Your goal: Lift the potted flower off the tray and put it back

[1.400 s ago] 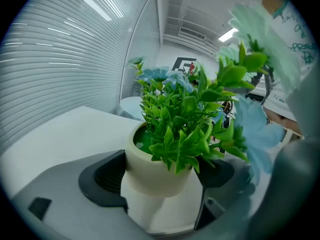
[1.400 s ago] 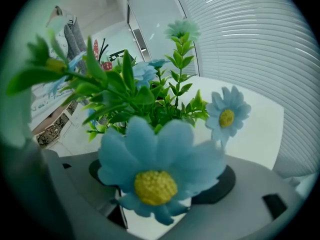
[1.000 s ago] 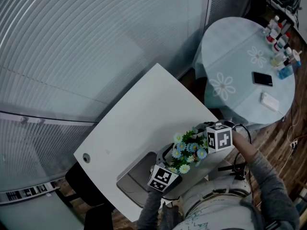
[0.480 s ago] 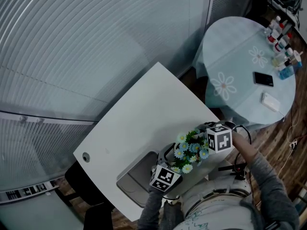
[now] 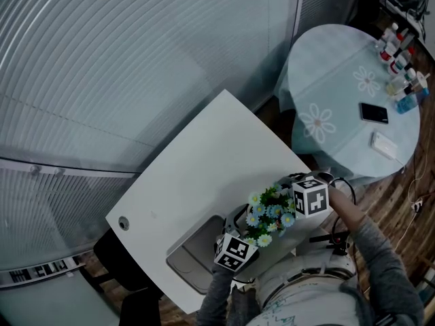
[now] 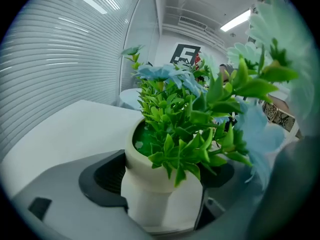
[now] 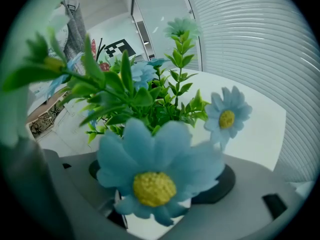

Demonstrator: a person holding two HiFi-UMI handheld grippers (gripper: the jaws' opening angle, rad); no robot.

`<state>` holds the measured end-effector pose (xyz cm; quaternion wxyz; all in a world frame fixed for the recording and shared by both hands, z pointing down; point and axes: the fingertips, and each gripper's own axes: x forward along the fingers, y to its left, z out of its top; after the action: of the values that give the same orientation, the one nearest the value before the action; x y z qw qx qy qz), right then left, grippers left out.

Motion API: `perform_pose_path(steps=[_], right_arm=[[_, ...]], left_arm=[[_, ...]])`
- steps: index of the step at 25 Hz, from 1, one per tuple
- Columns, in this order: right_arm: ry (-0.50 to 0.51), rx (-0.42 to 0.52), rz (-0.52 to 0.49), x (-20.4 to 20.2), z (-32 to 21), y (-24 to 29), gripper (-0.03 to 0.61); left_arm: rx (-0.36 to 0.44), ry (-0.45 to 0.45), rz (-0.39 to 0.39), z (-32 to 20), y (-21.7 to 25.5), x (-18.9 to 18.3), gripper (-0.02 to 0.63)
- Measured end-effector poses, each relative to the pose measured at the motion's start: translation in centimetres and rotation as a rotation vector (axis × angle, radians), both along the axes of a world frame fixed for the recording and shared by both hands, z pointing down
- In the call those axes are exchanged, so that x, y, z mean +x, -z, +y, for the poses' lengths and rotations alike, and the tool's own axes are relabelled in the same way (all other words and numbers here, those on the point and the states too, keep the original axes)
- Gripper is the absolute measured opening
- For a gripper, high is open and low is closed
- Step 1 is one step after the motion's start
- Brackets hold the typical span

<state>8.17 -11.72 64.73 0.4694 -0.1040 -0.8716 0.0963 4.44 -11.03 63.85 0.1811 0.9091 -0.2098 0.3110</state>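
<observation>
You're holding both arms tucked close to your body, forearms angling in over the near edge of the counter (image 5: 204,161). Left gripper (image 5: 246,241) is pointing in from lower left and right gripper (image 5: 292,208) from the right, marker cubes facing up. The potted flower (image 5: 268,214) is sitting between them, just right of the tray (image 5: 194,257).

Head view is hiding the pot under the blooms. Left gripper view is showing it: white pot (image 6: 152,194) wedged between the jaws, which are partly open and clamping its body. Right gripper view is showing jaws spread about as wide, but a big blue blossom (image 7: 152,176) is covering the gap, so I can't tell whether they're touching the pot. No view is showing the pot's base, so lifted or standing is unclear.
</observation>
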Motion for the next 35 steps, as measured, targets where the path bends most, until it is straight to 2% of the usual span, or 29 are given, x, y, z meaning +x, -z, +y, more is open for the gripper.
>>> perform_pose_path(steps=[15, 28, 32, 35], right_arm=[[-0.012, 0.056, -0.093, 0.2, 0.3, -0.4, 0.357], [-0.041, 0.067, -0.15, 0.2, 0.3, -0.4, 0.357], [-0.078, 0.066, -0.171, 0.3, 0.3, -0.5, 0.357], [-0.08, 0.078, -0.148, 0.8, 0.5, -1.0, 0.357]], left_arm=[[0.047, -0.032, -0.097, 0.5, -0.7, 0.0, 0.433], [0.063, -0.015, -0.07, 0.6, -0.7, 0.1, 0.433], [0.074, -0.027, -0.099, 0.7, -1.1, 0.0, 0.433], [0.072, -0.022, -0.111, 1.0, -1.2, -0.4, 0.433]])
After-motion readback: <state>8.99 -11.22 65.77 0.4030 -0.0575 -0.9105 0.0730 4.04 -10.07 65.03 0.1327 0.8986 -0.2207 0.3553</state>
